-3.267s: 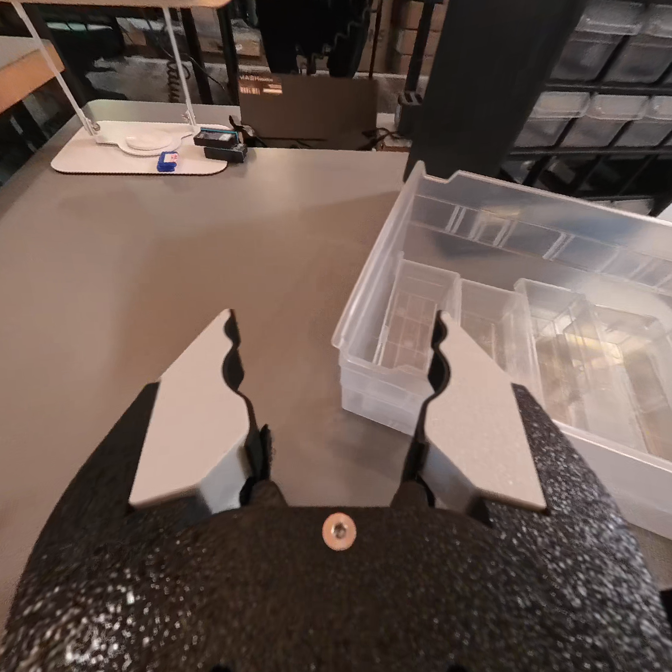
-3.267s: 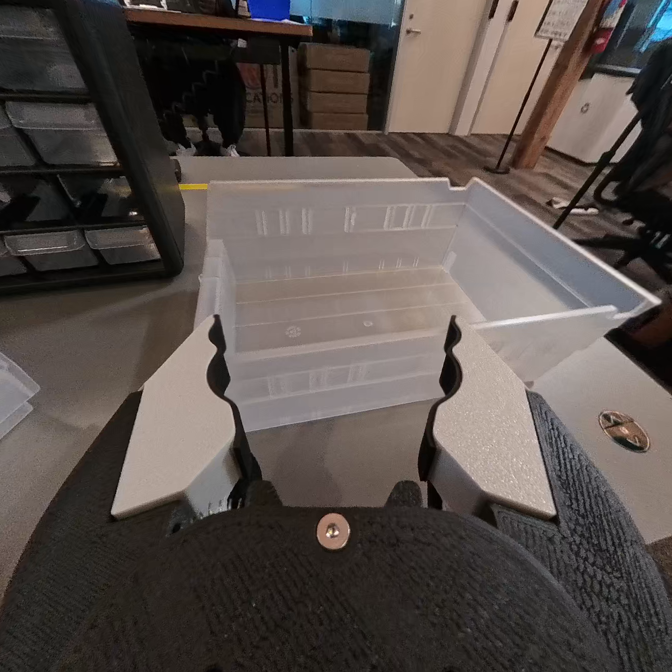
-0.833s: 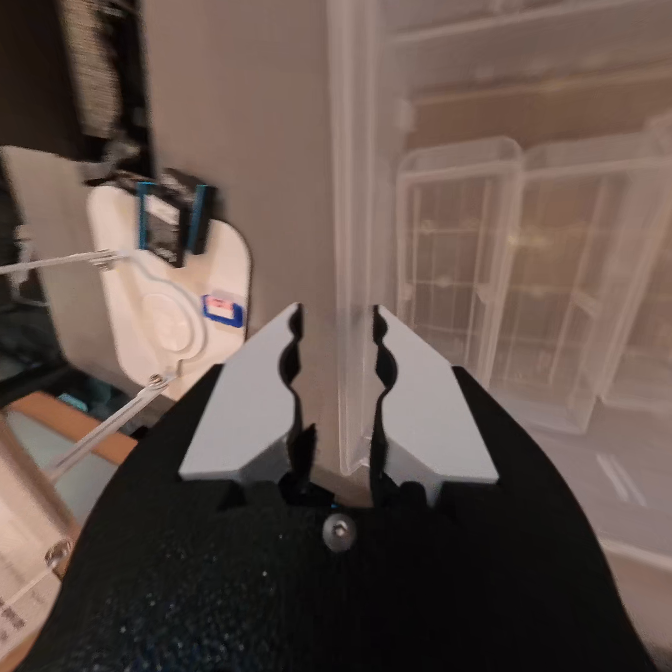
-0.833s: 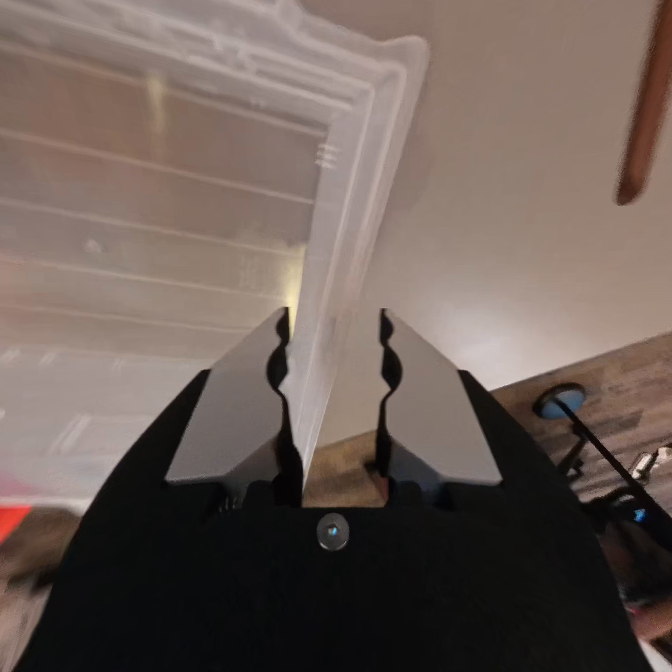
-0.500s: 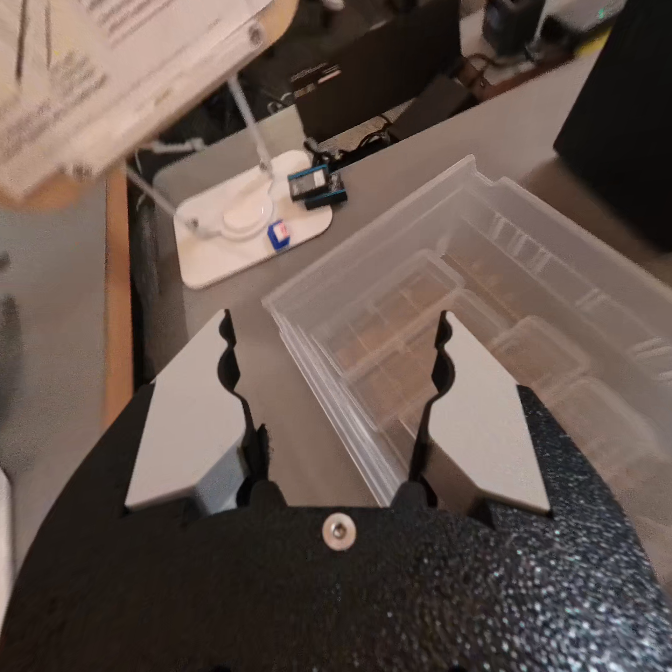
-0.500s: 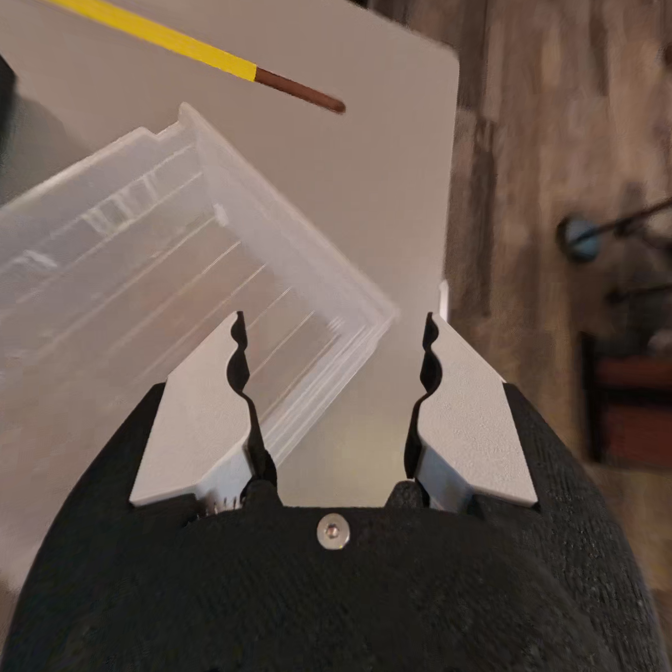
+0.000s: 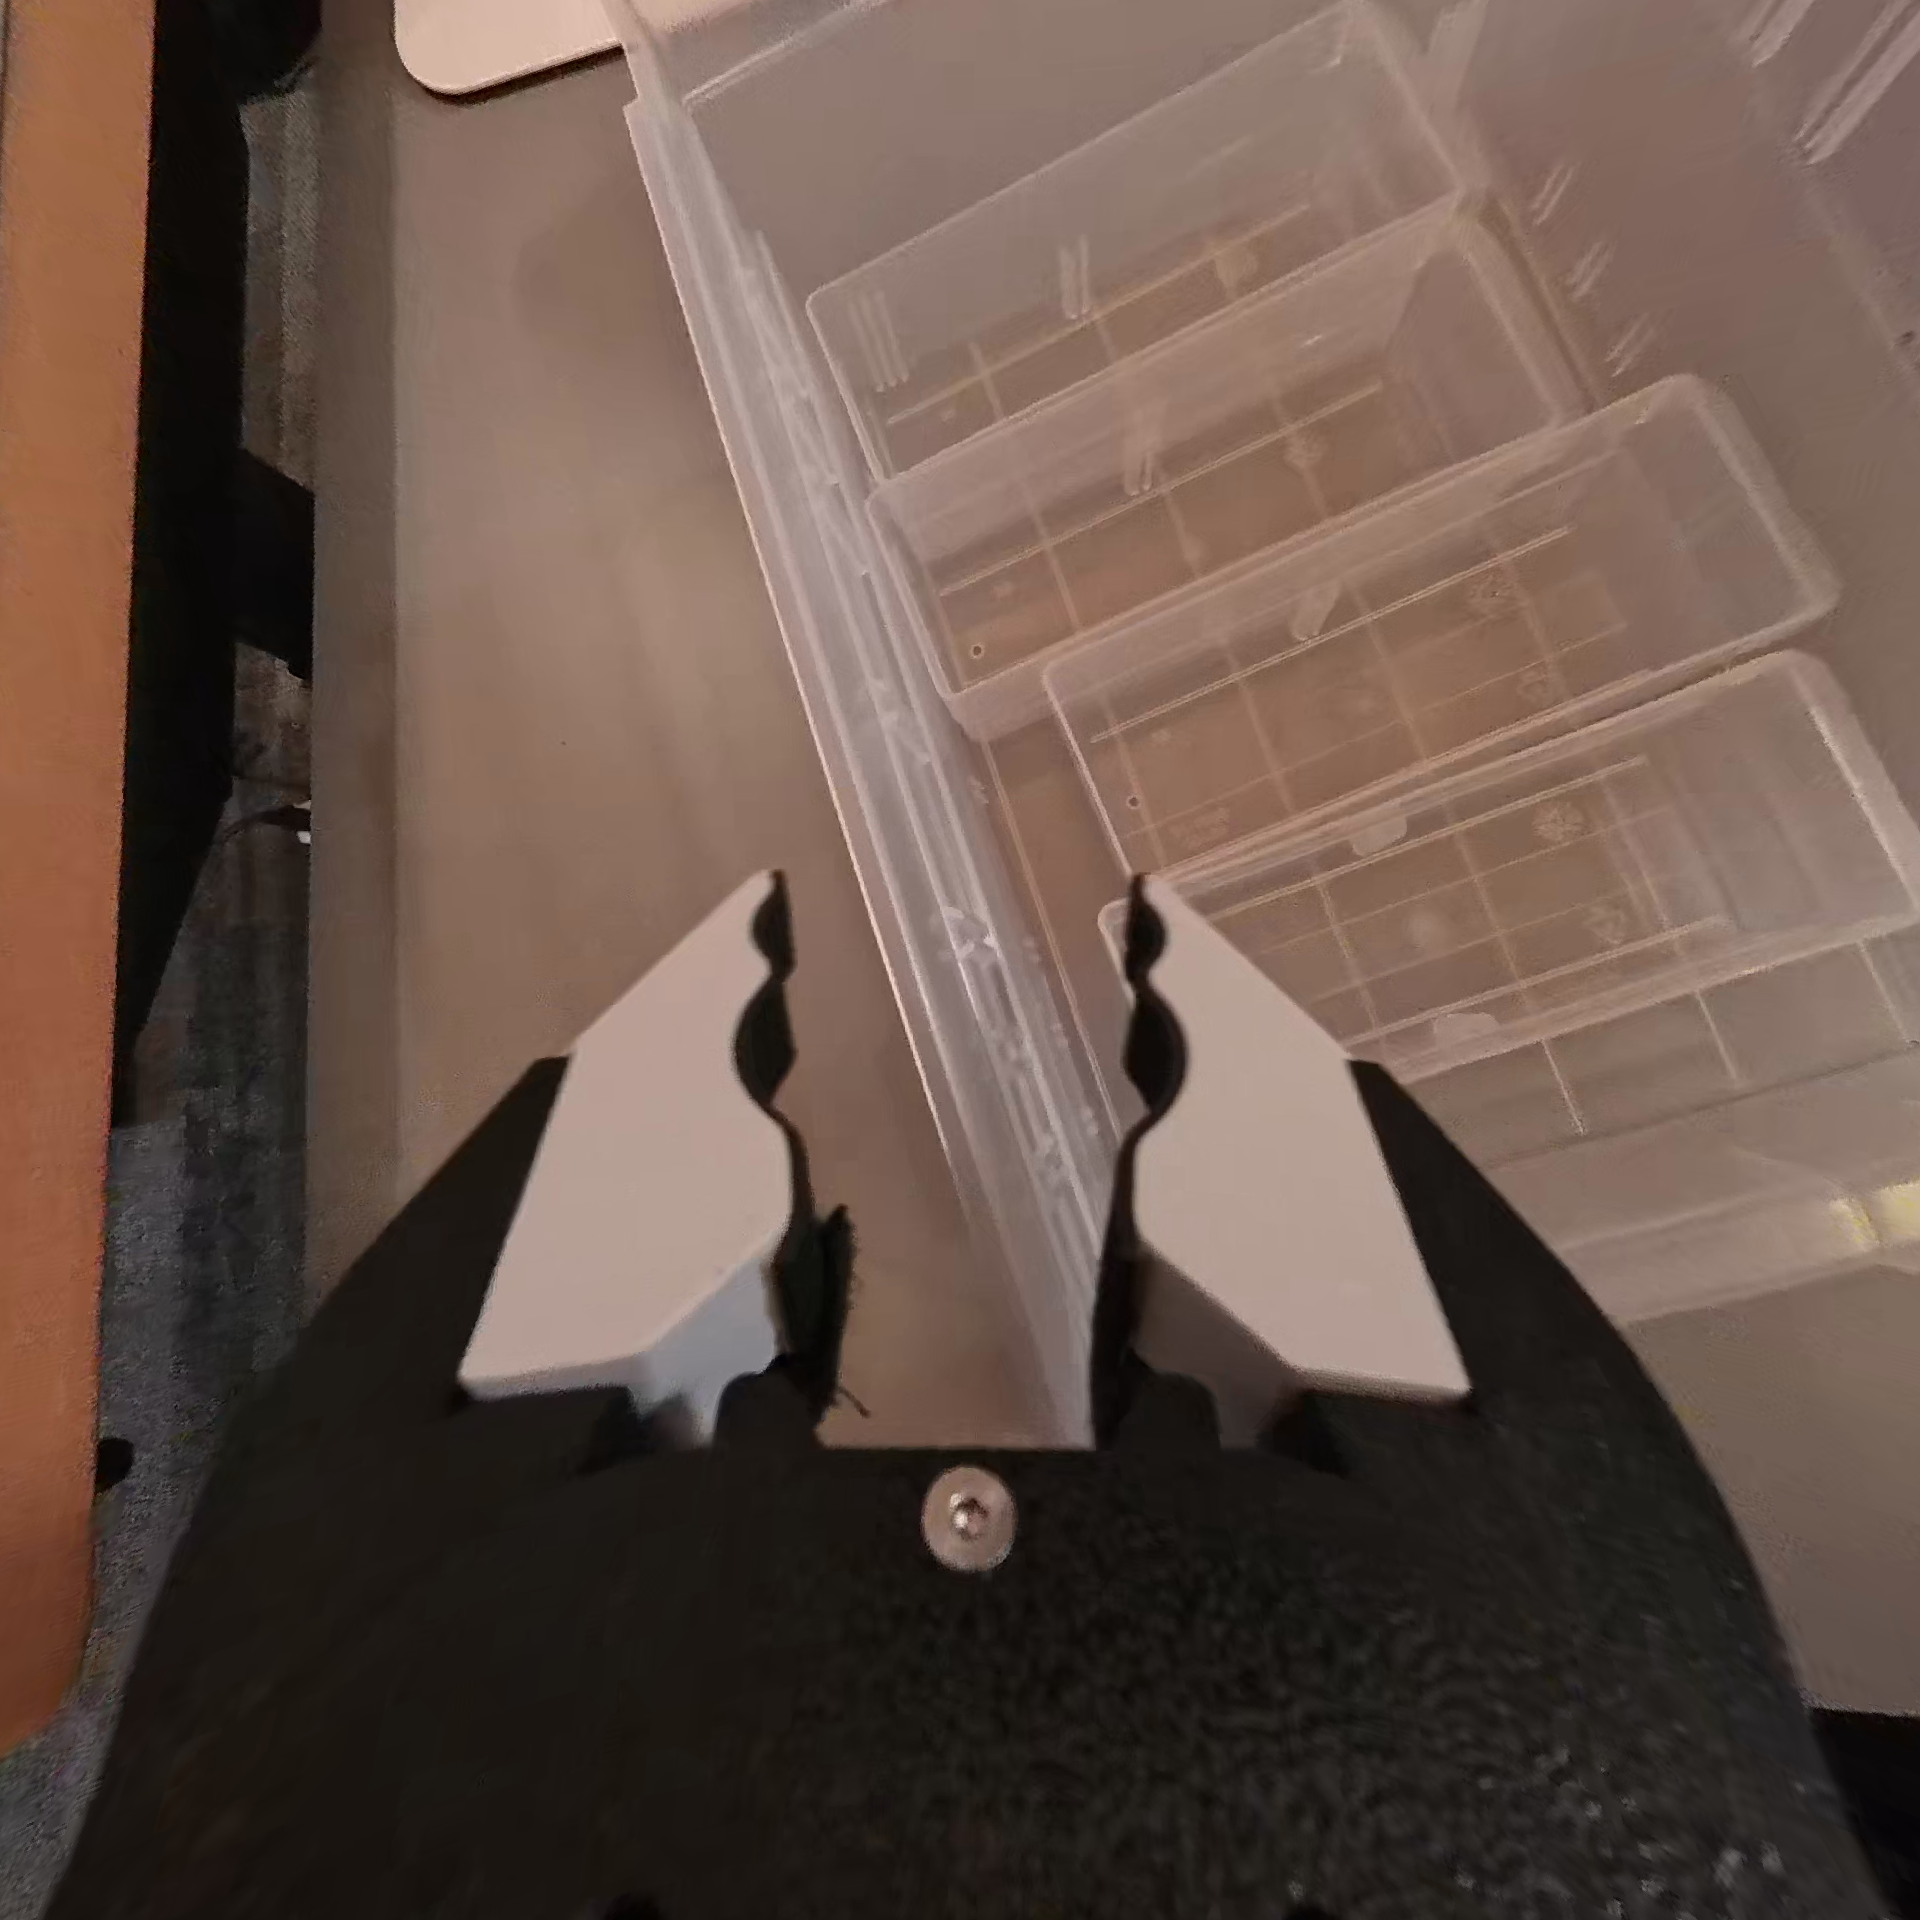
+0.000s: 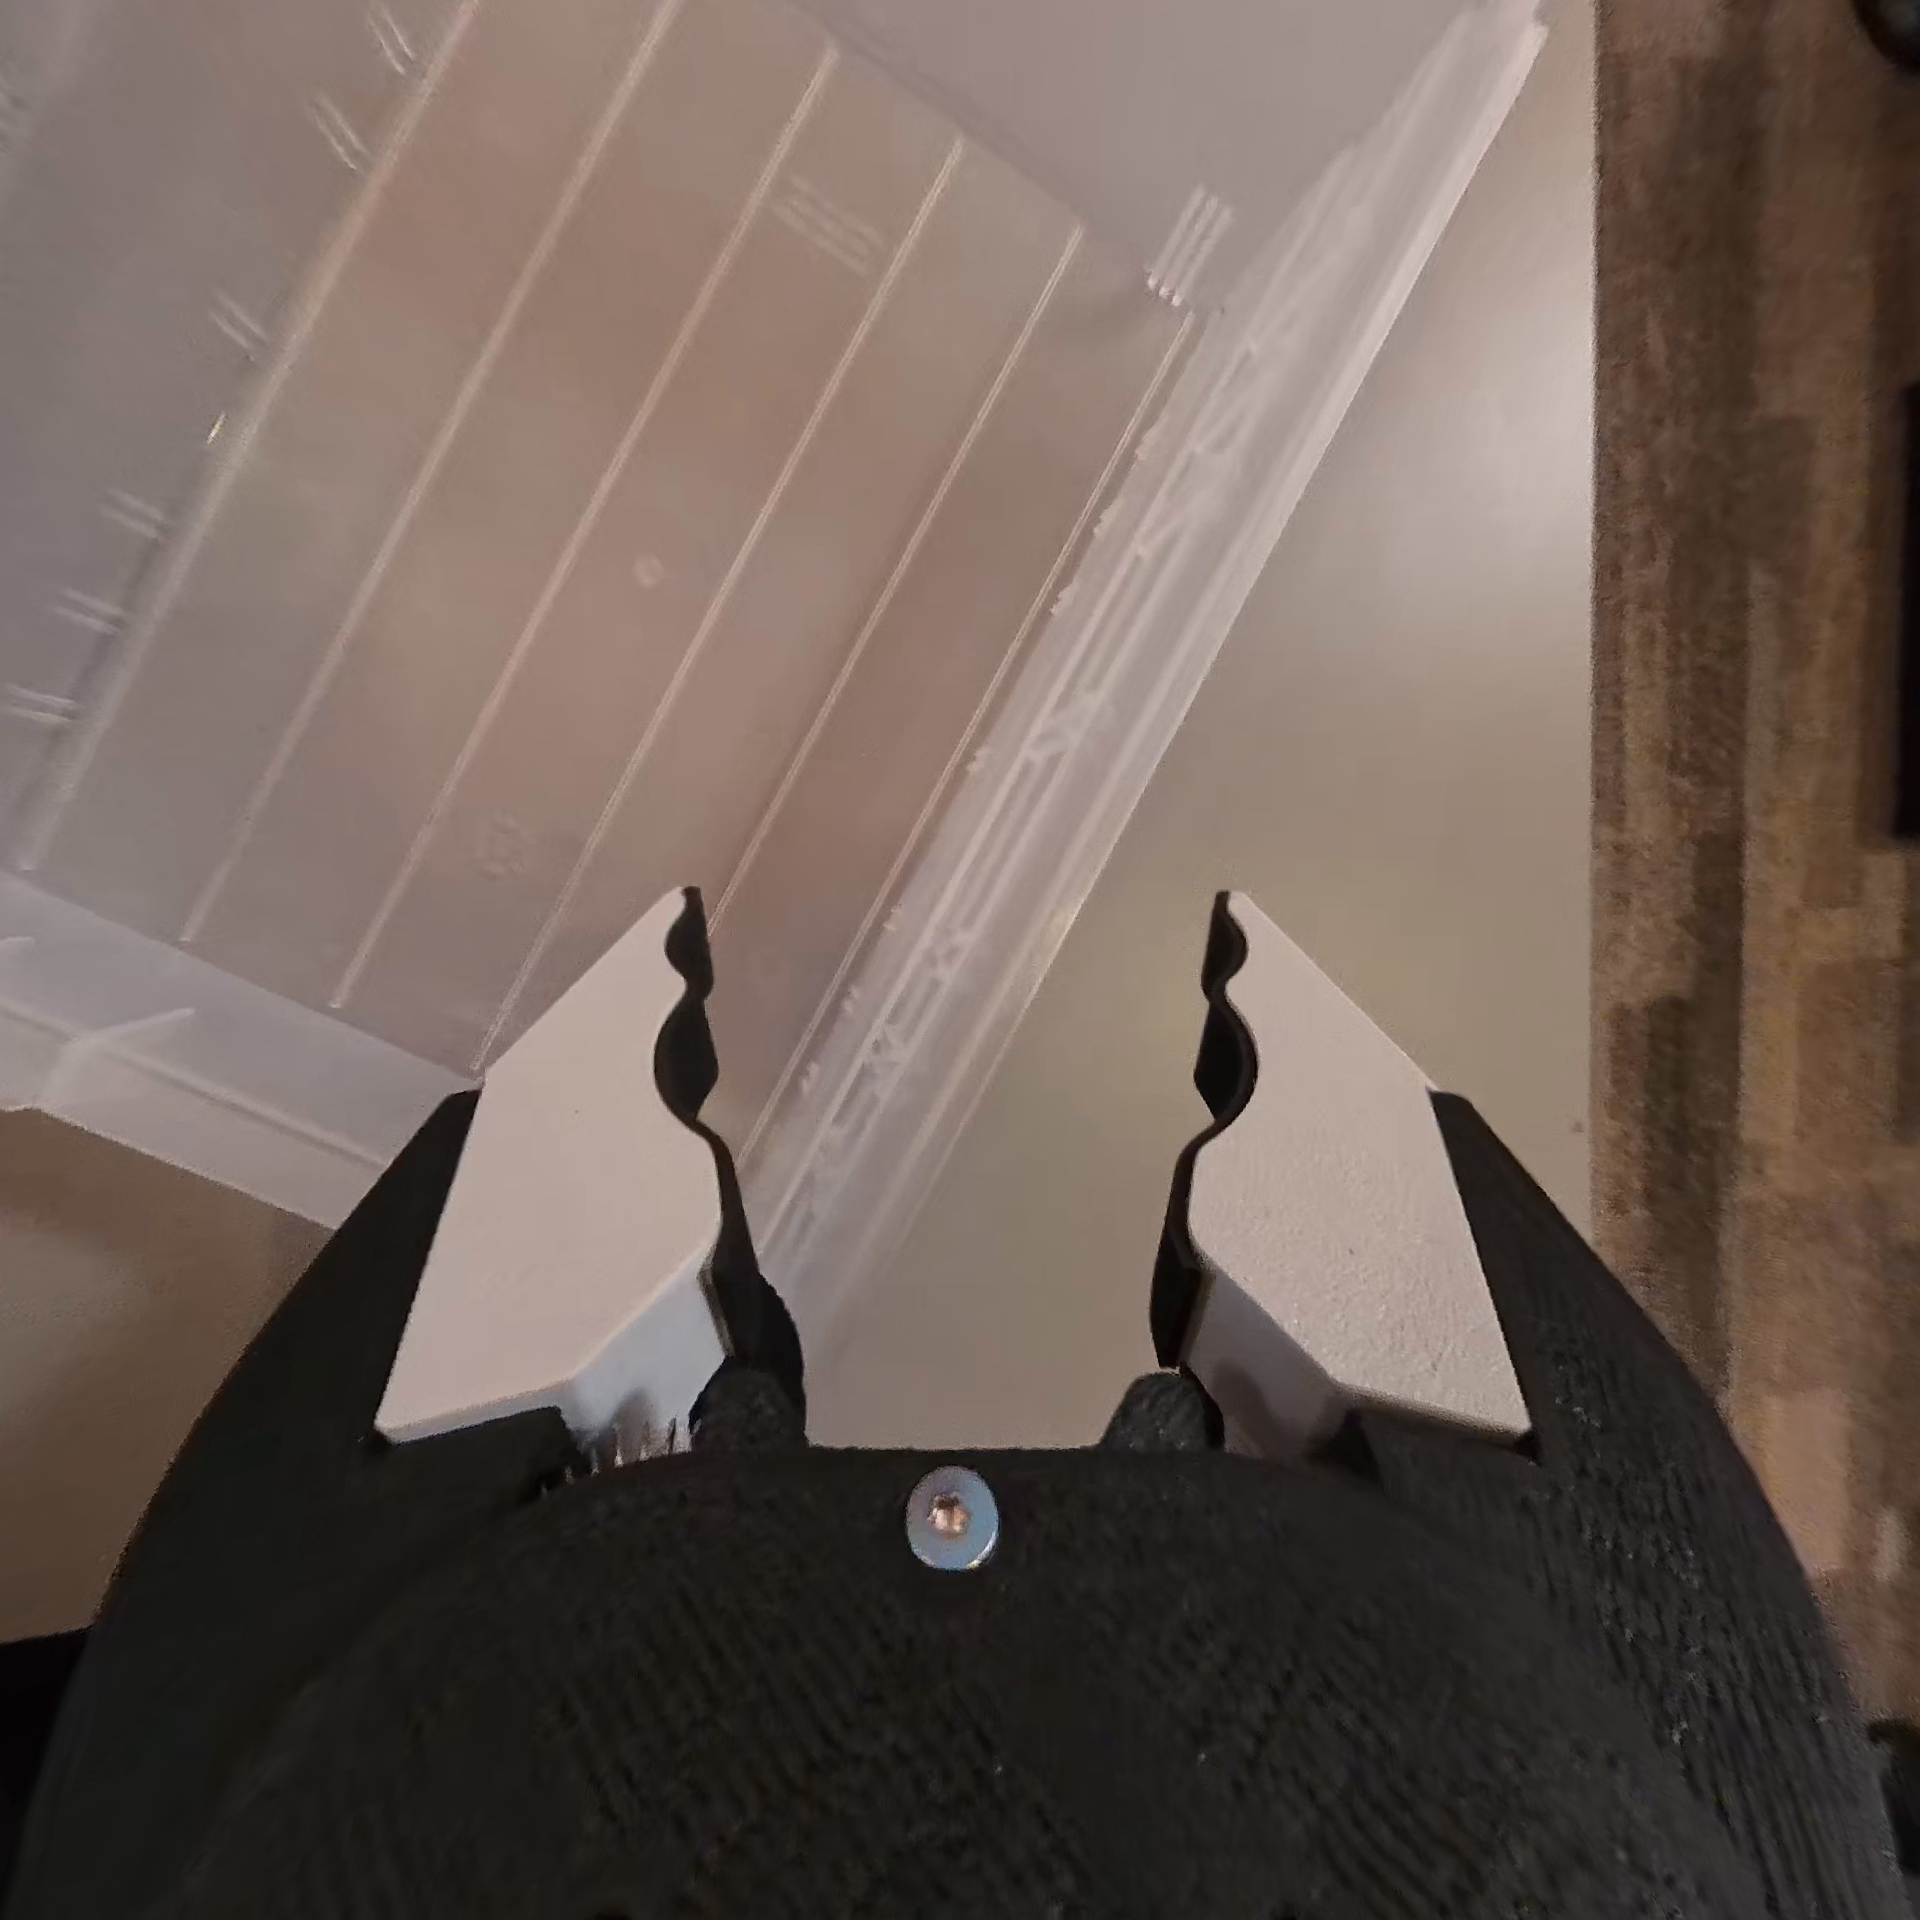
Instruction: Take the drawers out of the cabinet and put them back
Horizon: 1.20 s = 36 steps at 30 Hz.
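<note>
Looks like we're at the grab stage for carrying a drawer (image 7: 940, 935) off the surface (image 7: 582, 623) to the cabinet, which isn't in either view. The left gripper (image 7: 956, 1039) is part open and straddles the drawer's side wall: the wall runs up between its fingers, close against the right one with a gap to the left one, so nothing is pinched yet as far as I can tell. Small clear boxes (image 7: 1351, 582) sit in a row inside that drawer, just ahead and to the right of the gripper. The right gripper (image 8: 951, 1049) is wide open and holds nothing; a drawer wall (image 8: 1039, 831) runs diagonally between its fingers, hard by the left finger, with bare surface under the right one. I can't tell if both views show the same drawer. Next move, I'd guess: close both on the walls evenly, then lift level so the boxes don't slide. Room-wise, the surface's edge is just right of the right gripper, with wood floor (image 8: 1756, 727) past it, and left of the left gripper the surface ends at a dark gap and an orange board (image 7: 62, 727), so not much slack sideways.
</note>
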Available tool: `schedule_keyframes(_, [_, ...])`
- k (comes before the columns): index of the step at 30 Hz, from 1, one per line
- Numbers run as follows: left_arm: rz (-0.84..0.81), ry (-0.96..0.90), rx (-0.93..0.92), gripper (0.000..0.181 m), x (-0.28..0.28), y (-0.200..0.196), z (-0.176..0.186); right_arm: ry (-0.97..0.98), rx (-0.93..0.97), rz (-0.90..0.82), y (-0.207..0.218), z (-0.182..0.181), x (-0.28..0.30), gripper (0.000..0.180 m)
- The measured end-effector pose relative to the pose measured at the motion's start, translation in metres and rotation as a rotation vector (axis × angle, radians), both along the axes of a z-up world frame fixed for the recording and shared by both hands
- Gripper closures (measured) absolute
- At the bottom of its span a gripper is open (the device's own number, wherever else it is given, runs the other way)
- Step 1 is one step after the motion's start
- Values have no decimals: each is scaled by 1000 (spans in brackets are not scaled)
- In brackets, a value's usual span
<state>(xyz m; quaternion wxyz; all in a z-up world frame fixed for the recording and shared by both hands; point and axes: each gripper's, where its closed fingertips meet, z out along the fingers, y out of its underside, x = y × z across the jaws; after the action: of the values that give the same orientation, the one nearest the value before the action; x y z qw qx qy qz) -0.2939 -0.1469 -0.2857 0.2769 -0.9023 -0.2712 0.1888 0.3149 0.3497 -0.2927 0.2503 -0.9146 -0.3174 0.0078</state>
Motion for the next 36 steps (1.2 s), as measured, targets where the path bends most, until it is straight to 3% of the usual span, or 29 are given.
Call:
schedule_keyframes(2, [-19, 8, -31, 149, 1, -3, -4, 37, -57, 17, -4, -6, -5, 104])
schedule_keyframes(4, [-36, -12, -34, 153, 4, -3, -9, 34, -116, 51, -7, -14, -7, 135])
schedule_keyframes(15, [-51, 23, -82, 166, -33, -20, -8, -5, -107, 216, 52, -18, -4, 169])
schedule_keyframes(16, [-51, 9, -77, 166, -35, -20, -8, 11, -99, 230, 57, -17, -7, 167])
schedule_keyframes(20, [9, 49, -67, 131, -47, -32, -1, 201, -72, 193, 55, 5, -20, 124])
schedule_keyframes(24, [69, 186, 59, 96, -48, -40, 36, 362, 229, 185, 37, 75, -23, 120])
schedule_keyframes(27, [-32, 218, 201, 102, -29, -7, 67, 515, 556, 290, 4, 153, -56, 116])
schedule_keyframes(31, [-199, 90, 197, 112, -3, 54, 72, 732, 909, 506, -66, 234, -140, 101])
schedule_keyframes(33, [-254, 70, 177, 115, -1, 85, 73, 801, 995, 549, -94, 242, -178, 93])
schedule_keyframes(36, [-310, -27, 143, 114, 0, 129, 61, 1019, 974, 608, -132, 222, -233, 92])
